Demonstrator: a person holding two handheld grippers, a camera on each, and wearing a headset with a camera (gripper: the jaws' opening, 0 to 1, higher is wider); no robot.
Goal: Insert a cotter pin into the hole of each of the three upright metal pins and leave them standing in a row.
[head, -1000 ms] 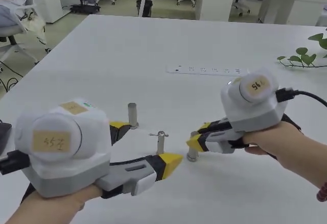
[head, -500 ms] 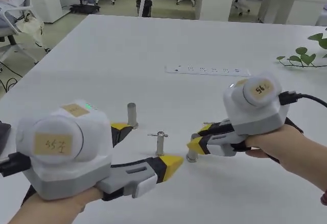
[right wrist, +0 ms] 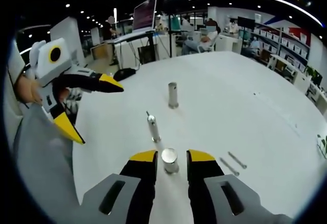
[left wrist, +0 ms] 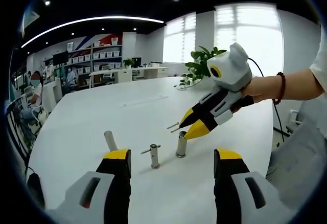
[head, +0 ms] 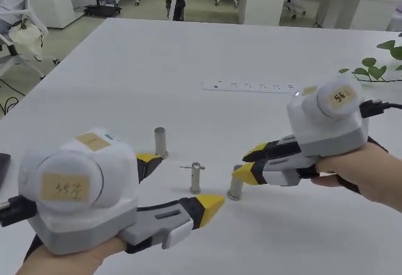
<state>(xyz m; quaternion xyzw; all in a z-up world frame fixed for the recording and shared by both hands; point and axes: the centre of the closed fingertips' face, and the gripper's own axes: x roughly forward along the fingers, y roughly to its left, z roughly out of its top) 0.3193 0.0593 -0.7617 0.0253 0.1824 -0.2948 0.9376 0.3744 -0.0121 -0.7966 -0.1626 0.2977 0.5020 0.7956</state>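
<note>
Three short metal pins stand on the white table: the left pin (head: 160, 142), the middle pin (head: 196, 177) with a cotter pin across its top, and the right pin (head: 236, 186). My right gripper (head: 249, 162) hovers just above the right pin, jaws open, not touching it. From the right gripper view that pin's top (right wrist: 169, 160) shows between the jaw tips. My left gripper (head: 179, 181) is wide open in front of the row, holding nothing. Its own view has the pins (left wrist: 154, 155) ahead and the right gripper (left wrist: 193, 121) above the right pin (left wrist: 181, 143).
Two loose cotter pins (right wrist: 234, 162) lie on the table right of the near pin. A white power strip (head: 251, 86) lies farther back. A leafy plant (head: 377, 68) sits at the table's right edge. Office chairs and desks stand beyond the table.
My right gripper has lifted up and to the right, away from the right pin. The three pins and the left gripper have stayed put.
</note>
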